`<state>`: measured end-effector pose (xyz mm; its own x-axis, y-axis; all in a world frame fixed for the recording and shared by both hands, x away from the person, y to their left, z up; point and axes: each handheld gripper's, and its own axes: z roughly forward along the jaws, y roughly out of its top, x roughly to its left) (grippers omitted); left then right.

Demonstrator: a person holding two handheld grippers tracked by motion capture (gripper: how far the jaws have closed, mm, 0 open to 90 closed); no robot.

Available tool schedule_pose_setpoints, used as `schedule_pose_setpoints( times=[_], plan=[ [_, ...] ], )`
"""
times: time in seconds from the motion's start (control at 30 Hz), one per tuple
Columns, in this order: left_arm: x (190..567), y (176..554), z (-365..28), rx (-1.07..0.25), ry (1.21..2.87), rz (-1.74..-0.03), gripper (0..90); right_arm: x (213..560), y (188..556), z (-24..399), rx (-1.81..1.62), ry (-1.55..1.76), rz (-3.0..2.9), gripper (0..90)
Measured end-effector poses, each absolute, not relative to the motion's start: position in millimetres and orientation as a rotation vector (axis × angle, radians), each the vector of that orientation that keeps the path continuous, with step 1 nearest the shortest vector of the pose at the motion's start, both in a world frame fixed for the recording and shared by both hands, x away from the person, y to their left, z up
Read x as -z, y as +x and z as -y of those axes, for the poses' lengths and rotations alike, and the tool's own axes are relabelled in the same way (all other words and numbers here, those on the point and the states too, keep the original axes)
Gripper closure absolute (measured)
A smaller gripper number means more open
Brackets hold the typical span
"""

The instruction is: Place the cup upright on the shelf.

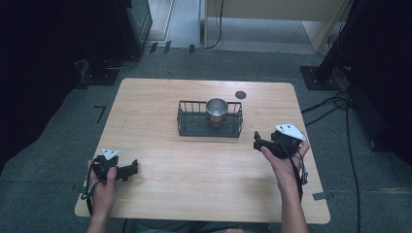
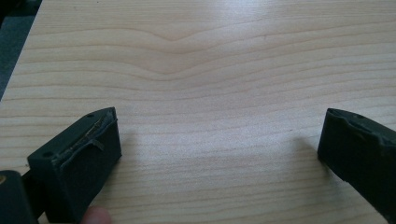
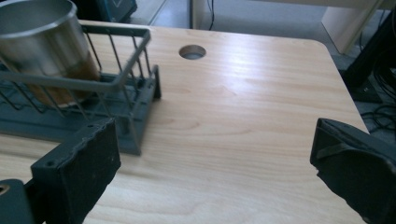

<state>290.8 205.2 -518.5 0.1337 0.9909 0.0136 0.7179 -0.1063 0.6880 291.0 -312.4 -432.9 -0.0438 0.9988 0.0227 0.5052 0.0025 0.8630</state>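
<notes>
The shiny round metal cup (image 1: 216,110) is standing upright inside the dark wire basket with a flat base (image 1: 194,129), a little right of the basket's middle, and the basket is placed at the centre of the table, slightly toward twelve o'clock. From the right gripper (image 1: 260,141) the cup is found at about ten o'clock in the high view, near but apart; from the left gripper (image 1: 131,169) it is at about one o'clock and well apart. The right gripper is therefore judged to be the nearer one for a reach. The long axis of the basket runs from nine to three o'clock, and its short right end is turned toward the right gripper.

In the right gripper view the cup (image 3: 42,42) is seen as a smooth cylinder of brushed steel with a thin rim, a brownish reflection low on its wall, and the thin bars of the basket (image 3: 126,93) in front of it. Nothing can be told of its inside.

The jaws of the right gripper (image 3: 212,158) are spread wide and nothing is held between them. The jaws of the left gripper (image 2: 217,149) are also wide apart, above the bare light wooden table (image 2: 210,60). A small round hole (image 1: 240,94) is noticed in the table at one o'clock from the cup
</notes>
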Motion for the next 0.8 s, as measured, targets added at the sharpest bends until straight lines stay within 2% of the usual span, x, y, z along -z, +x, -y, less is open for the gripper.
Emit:
schedule_pose_setpoints(
  times=[0.8],
  plan=[
    [518.6, 290.8, -205.2, -0.668, 1.884, -1.639, 0.0, 479.7, 253.3, 368.6, -0.824, 1.732, -1.558, 1.6]
  ],
)
